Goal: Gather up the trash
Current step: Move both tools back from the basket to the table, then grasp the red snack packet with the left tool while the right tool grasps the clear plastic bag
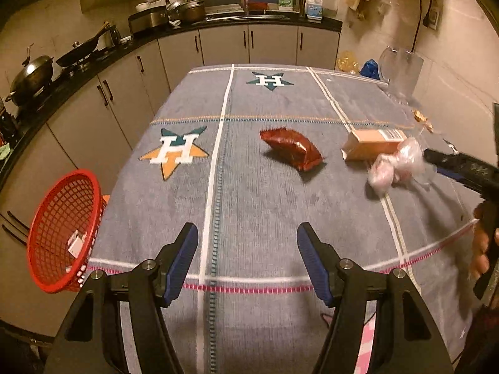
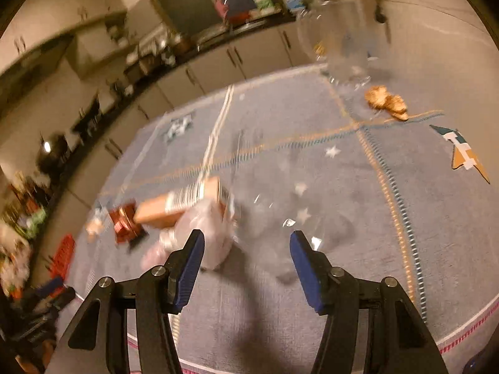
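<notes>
Two grippers are hanging over the grey cloth (image 1: 265, 205), both with jaws spread and gripping nothing. The left gripper (image 1: 248, 243) is facing a red wrapper (image 1: 291, 149), an orange carton (image 1: 371, 148) and a crumpled plastic bag (image 1: 394, 168). Only its view is showing the red basket (image 1: 62, 233) at the table's left edge, holding a small white scrap (image 1: 76, 244). The right gripper (image 2: 246, 249) is hovering just beside that bag, and only its blurred view is catching the brown crumpled scraps (image 2: 386, 103) farther off.

Grey woven cloth with star-and-H emblems (image 1: 249, 187) covers the bench. Black countertop (image 1: 93, 62) curves along beige cabinets (image 1: 224, 46), carrying a dark lidded wok (image 1: 31, 76) and steel pots (image 1: 187, 9). White jugs (image 1: 285, 0) by the window.
</notes>
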Demonstrator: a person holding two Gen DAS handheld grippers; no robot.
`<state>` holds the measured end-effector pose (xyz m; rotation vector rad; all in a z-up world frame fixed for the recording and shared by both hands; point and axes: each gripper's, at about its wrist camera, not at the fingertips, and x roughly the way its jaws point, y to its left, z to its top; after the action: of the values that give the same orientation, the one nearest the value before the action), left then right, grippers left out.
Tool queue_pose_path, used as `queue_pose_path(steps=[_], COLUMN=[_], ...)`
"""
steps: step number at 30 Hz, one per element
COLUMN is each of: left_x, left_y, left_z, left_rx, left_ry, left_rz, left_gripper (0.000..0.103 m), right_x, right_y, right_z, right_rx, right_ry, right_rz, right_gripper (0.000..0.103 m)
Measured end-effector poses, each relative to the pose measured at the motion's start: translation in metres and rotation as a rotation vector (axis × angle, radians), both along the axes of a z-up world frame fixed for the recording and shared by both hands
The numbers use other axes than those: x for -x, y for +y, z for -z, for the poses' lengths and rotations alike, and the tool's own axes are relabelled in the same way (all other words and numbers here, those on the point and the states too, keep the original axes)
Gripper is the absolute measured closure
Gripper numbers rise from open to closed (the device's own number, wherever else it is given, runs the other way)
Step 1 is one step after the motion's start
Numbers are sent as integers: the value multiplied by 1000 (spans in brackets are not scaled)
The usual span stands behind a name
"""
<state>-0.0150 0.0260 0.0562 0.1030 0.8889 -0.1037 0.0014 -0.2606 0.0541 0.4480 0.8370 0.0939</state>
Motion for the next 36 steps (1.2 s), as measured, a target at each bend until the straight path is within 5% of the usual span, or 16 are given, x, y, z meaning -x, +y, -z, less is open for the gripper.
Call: queue_pose_path(steps=[3,6,11,14,17,21,24,36], left_x=[-4,-8,-15,-22,-24,-26,-28,-47], left_y=[-5,-12,-22,-23,-22,-21,-20,-10], left_z=[-3,-2,-2,-2,-1,3,4,2], left_rx=[-8,-13,-9,2,8,4,5,100], left_ry=[-4,-3,-1,7,12,19,20,50], left_rz=[4,15,32,28,26,29,28,-4], left_gripper=[38,38,38,38,38,38,38,38], right_x=[9,15,12,14,13,4,3,25], right_y=[-19,-30,-15,15,42,54,53,40], right_z=[-12,-22,-18,-17,-9,6,13,-13], right_rx=[-95,-67,86,288,466,556,567,431], right_ry=[-76,-112,-72,-82,-82,-53,-45,-152], right_rz=[27,56,29,-31,-80,-123,-132,-72], right_gripper=[41,41,41,43,66,77,85,88])
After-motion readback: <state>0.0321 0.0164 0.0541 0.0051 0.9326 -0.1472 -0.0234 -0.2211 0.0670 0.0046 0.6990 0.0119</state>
